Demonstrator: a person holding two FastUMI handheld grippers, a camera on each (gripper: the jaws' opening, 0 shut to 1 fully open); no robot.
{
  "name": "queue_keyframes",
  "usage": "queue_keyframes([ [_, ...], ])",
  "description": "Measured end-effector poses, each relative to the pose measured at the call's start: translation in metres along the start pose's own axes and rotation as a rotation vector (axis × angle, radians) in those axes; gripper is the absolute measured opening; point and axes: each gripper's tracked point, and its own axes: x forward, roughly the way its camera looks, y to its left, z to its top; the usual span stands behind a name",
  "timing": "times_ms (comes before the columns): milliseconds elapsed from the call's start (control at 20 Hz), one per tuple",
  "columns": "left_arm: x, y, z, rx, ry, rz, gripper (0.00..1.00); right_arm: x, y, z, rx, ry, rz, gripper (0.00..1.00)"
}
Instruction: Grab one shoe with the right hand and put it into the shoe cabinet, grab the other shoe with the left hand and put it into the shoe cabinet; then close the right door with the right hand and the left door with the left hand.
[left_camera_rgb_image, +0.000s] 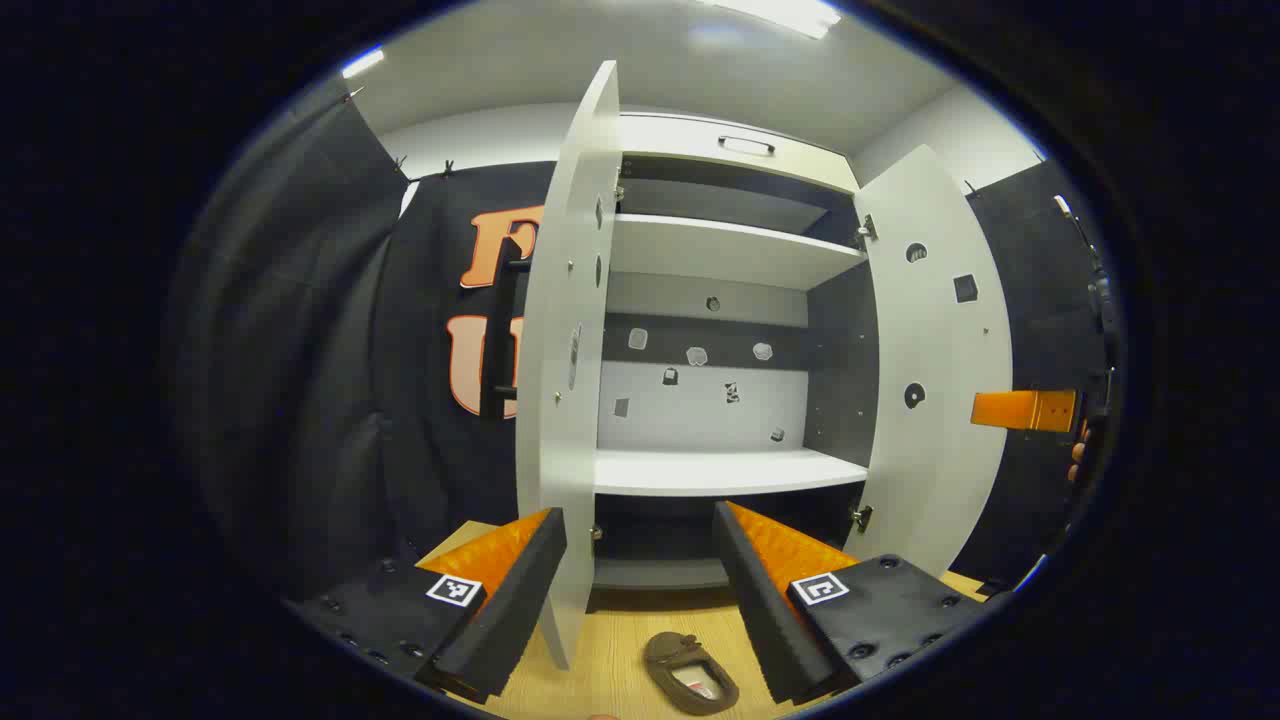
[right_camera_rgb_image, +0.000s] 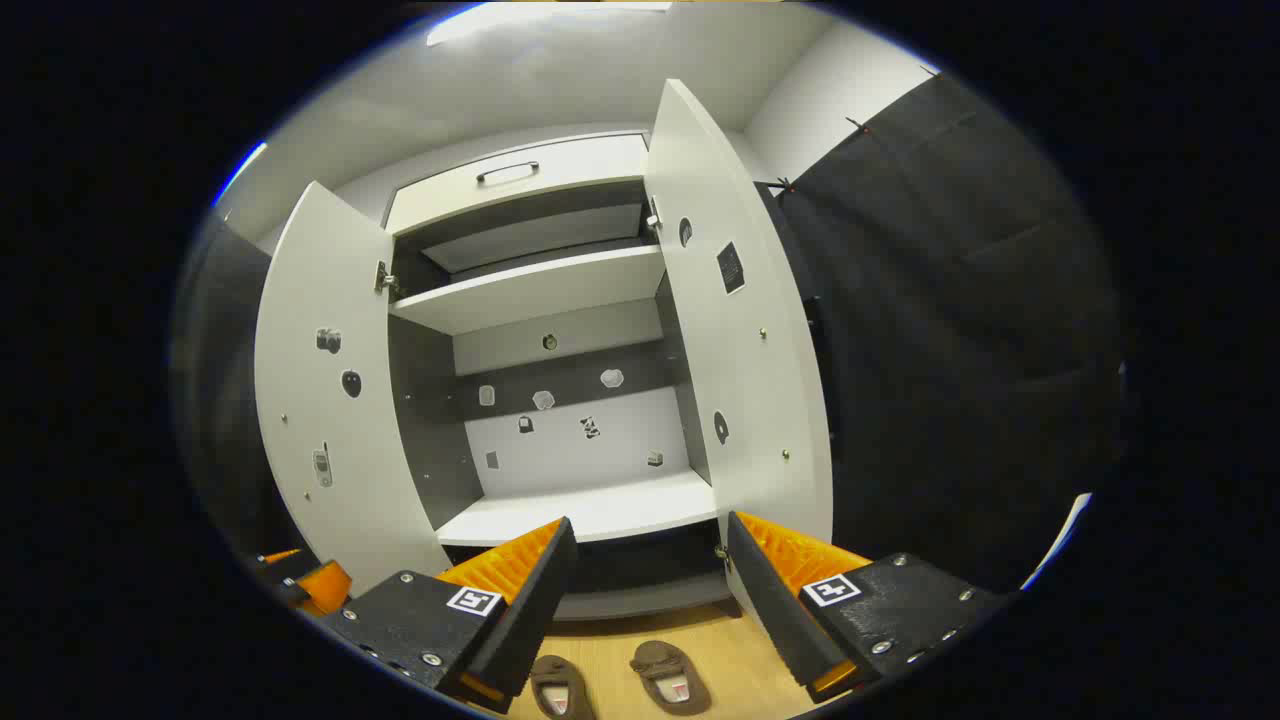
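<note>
A white shoe cabinet (left_camera_rgb_image: 720, 250) stands ahead with both doors swung wide; its left door (left_camera_rgb_image: 565, 350) and right door (left_camera_rgb_image: 930, 370) frame bare shelves. In the right gripper view the same cabinet (right_camera_rgb_image: 540, 290) has its left door (right_camera_rgb_image: 330, 400) and right door (right_camera_rgb_image: 740, 360) open too. Two brown shoes lie on the wooden floor in front: one shoe (right_camera_rgb_image: 558, 686) beside the other shoe (right_camera_rgb_image: 670, 676). One shoe (left_camera_rgb_image: 690, 672) lies between the fingers of my left gripper (left_camera_rgb_image: 640, 600), which is open above it. My right gripper (right_camera_rgb_image: 650, 600) is open above both shoes. The right gripper (left_camera_rgb_image: 1030, 410) also shows at the far right, held by a hand.
Black cloth walls close in on both sides. The wooden floor (left_camera_rgb_image: 620, 650) runs up to the cabinet's base. A drawer with a handle (right_camera_rgb_image: 507, 172) tops the cabinet. Small stickers dot the back panel and the insides of the doors.
</note>
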Motion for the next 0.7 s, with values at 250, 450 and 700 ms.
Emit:
queue_keyframes([
  [250, 0.006, 0.000, 0.003, -0.007, -0.003, 0.021, 0.94, 0.009, 0.002, -0.012, -0.038, 0.026, 0.023, 0.94],
  [450, 0.013, -0.014, 0.002, -0.003, 0.000, 0.013, 0.94, 0.014, -0.006, -0.018, -0.035, 0.044, 0.025, 0.94],
  [700, 0.024, -0.033, 0.006, -0.006, -0.008, 0.000, 0.94, 0.020, -0.014, -0.027, -0.039, 0.067, 0.035, 0.94],
])
